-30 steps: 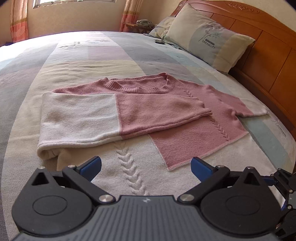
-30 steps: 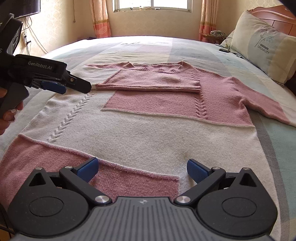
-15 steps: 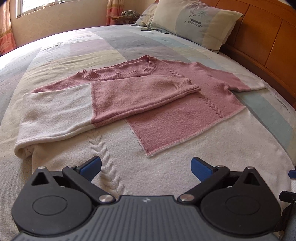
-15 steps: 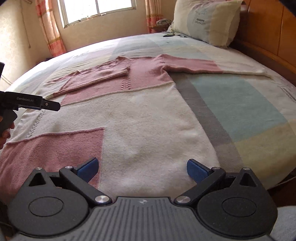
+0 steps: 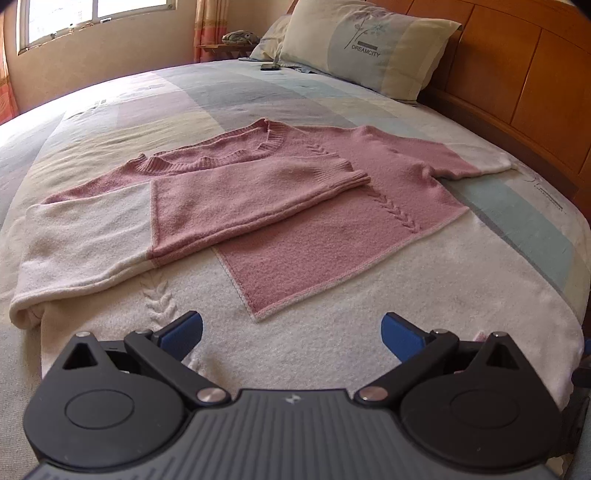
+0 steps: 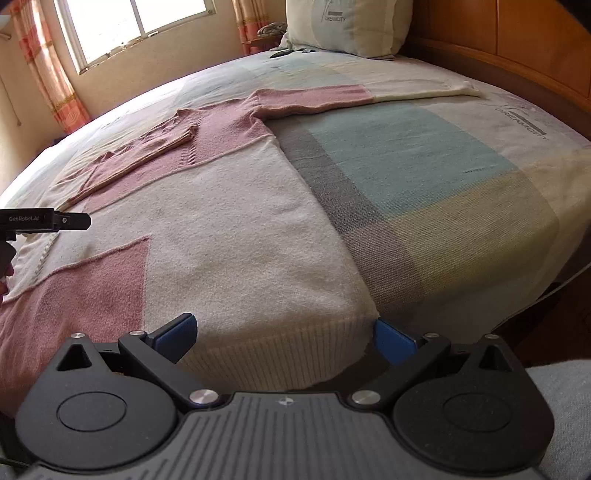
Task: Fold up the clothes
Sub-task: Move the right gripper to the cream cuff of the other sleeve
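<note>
A pink and cream knit sweater (image 5: 314, 236) lies flat on the bed, neck toward the far side. One sleeve (image 5: 221, 199) is folded across its chest; the other sleeve (image 6: 354, 96) stretches out toward the headboard. My left gripper (image 5: 291, 328) is open above the cream lower part of the sweater, holding nothing. My right gripper (image 6: 282, 334) is open over the ribbed hem corner (image 6: 280, 354) at the bed's near edge, its blue pads to either side of it. The left gripper (image 6: 70, 221) also shows at the left edge of the right wrist view.
The bed (image 6: 424, 184) has a colour-block cover. A pillow (image 5: 369, 48) leans on the wooden headboard (image 5: 517, 74). A small dark object (image 5: 269, 67) lies near the pillow. A window (image 6: 136, 26) and curtains (image 6: 48, 74) are at the far side. A person's hand (image 6: 5, 266) holds the left gripper.
Both views have swung to the right. My right gripper has moved along the hem to the sweater's right bottom corner. The left gripper stayed open above the cream part.
</note>
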Demonstrator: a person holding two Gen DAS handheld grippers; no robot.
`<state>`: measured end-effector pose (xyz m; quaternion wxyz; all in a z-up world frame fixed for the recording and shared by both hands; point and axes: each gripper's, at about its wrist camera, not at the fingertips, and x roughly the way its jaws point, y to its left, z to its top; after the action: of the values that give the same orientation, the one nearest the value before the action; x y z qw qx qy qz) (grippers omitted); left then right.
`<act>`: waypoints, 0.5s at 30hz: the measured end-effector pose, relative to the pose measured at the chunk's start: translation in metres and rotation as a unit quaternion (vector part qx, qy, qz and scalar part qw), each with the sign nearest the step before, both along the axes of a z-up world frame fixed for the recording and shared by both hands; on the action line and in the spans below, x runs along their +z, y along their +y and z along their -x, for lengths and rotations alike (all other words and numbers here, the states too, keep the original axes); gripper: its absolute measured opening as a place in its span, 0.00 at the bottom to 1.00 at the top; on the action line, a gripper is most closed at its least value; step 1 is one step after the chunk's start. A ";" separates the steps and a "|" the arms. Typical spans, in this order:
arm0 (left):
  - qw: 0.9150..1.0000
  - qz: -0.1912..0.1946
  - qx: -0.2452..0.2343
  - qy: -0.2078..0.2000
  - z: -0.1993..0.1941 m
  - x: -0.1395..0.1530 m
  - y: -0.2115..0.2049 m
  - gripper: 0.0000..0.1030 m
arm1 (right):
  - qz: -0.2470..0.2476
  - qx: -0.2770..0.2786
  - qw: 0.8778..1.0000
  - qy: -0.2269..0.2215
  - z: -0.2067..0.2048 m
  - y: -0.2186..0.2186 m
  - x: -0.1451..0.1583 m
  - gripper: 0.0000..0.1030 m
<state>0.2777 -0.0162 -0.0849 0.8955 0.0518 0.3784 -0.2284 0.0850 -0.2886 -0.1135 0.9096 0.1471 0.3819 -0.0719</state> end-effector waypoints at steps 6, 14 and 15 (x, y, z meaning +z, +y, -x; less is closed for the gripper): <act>1.000 -0.019 -0.013 -0.016 0.003 0.000 -0.006 0.99 | 0.006 0.049 0.997 -0.062 -0.025 0.016 0.026 1.00; 1.000 -0.016 -0.023 -0.014 0.001 -0.002 -0.004 0.99 | -0.018 0.032 0.999 -0.028 -0.042 0.011 0.005 1.00; 1.000 -0.015 -0.022 -0.015 0.001 -0.002 -0.003 0.99 | -0.023 0.029 0.999 -0.027 -0.045 0.009 0.007 1.00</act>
<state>0.2770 -0.0191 -0.0870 0.8949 0.0771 0.3676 -0.2410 0.1298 -0.2792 -0.1067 0.9178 0.1585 0.3626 -0.0328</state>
